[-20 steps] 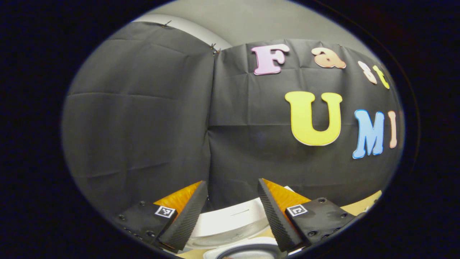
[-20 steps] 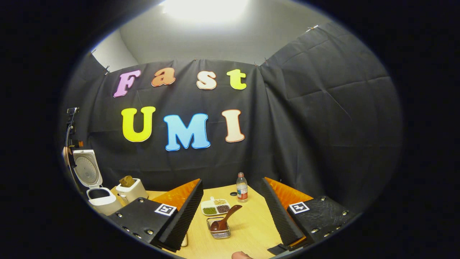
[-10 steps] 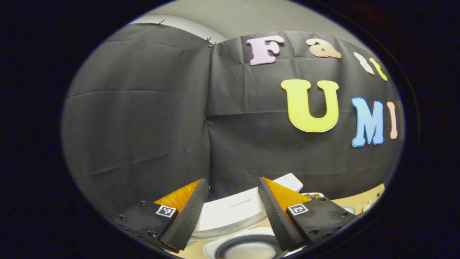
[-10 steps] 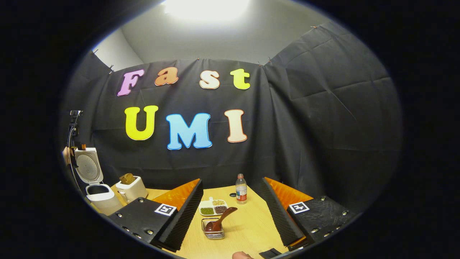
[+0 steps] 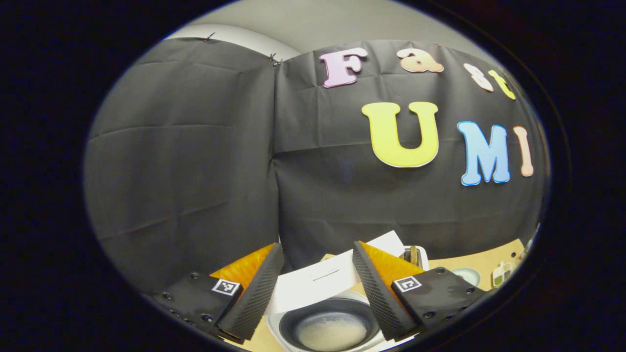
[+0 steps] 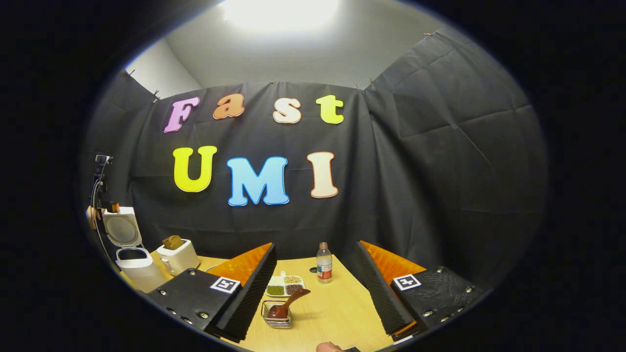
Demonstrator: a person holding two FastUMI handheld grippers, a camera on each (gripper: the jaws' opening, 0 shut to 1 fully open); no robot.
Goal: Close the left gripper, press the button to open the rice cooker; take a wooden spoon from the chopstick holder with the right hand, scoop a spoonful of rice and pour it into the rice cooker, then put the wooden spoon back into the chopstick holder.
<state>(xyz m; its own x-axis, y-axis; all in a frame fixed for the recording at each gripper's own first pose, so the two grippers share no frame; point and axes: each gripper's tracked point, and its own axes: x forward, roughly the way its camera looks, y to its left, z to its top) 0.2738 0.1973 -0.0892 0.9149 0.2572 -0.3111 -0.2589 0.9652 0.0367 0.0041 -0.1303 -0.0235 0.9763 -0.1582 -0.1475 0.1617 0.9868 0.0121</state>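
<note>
The white rice cooker (image 5: pixel 320 281) stands open just past my left gripper (image 5: pixel 317 245), its lid raised. Its dark inner pot (image 5: pixel 327 322) holds a pale layer at the bottom. The left gripper is open and holds nothing. In the right gripper view the cooker (image 6: pixel 134 268) is far left with its lid (image 6: pixel 120 227) up. The wooden spoon (image 6: pixel 288 302) leans in the wire chopstick holder (image 6: pixel 277 317) on the table, below and a little left of my right gripper (image 6: pixel 316 245). That gripper is open, holds nothing, and is well short of the spoon.
A divided tray of grains (image 6: pixel 284 288) and a bottle (image 6: pixel 323 264) stand behind the holder on the wooden table (image 6: pixel 337 308). A toaster (image 6: pixel 177 254) sits beside the cooker. A fingertip (image 6: pixel 327 347) shows at the bottom edge. A small bowl (image 5: pixel 464 276) stands right of the cooker.
The left gripper view has tipped down, so the cooker's inner pot now shows between the fingers. In the right gripper view the holder has slid left and lower. Both grippers stayed open.
</note>
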